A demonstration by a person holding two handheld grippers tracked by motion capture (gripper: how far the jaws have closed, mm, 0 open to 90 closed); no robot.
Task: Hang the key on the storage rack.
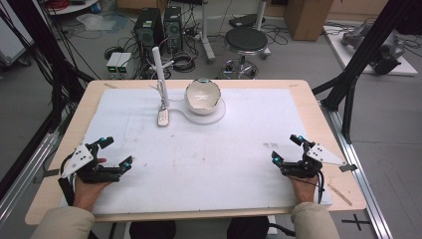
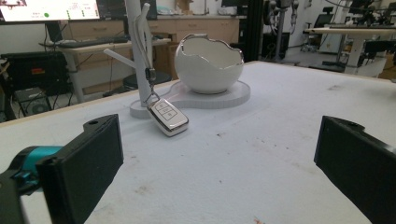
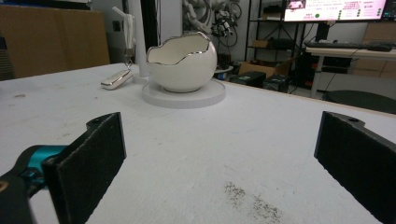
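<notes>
Key fob (image 2: pixel 168 116) untouched; both grippers' jaws wide apart, empty.

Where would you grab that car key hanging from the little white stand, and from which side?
Probably the key fob itself, across its two long edges. It lies flat on the white mat, its top end clipped to a strap from the white stand, and its free end points toward the person. Coming from the left gripper side looks best, since the egg-shaped bowl stands close on the other side.
</notes>
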